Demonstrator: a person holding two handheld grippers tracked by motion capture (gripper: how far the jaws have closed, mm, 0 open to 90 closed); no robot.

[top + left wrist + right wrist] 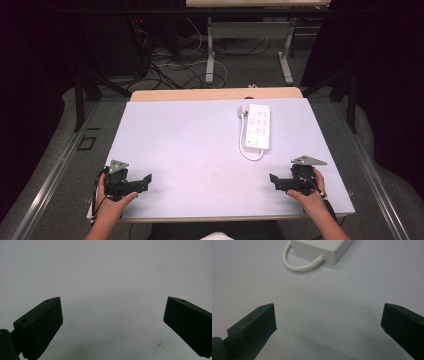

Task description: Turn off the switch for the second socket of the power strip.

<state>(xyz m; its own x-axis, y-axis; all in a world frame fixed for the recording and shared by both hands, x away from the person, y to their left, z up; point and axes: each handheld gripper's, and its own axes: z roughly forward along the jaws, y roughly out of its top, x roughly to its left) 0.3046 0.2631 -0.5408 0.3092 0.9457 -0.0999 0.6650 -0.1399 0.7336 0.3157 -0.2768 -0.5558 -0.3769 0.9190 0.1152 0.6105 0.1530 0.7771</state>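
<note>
A white power strip (258,126) lies on the white table top (200,150), right of centre, with its white cable (246,145) looped along its left side and its plug (243,111) by the far end. The strip's near end (322,247) and cable loop (295,266) appear ahead of the right gripper's jaws. My left gripper (145,181) rests at the near left of the table, held by a hand, jaws wide apart and empty (112,315). My right gripper (274,180) rests at the near right, also open and empty (328,320).
The table's wooden far edge (215,93) borders a floor with cables and a desk's metal legs (210,55). Dark frame posts (79,95) stand at the left and right of the table. The near table edge (220,218) runs just below both hands.
</note>
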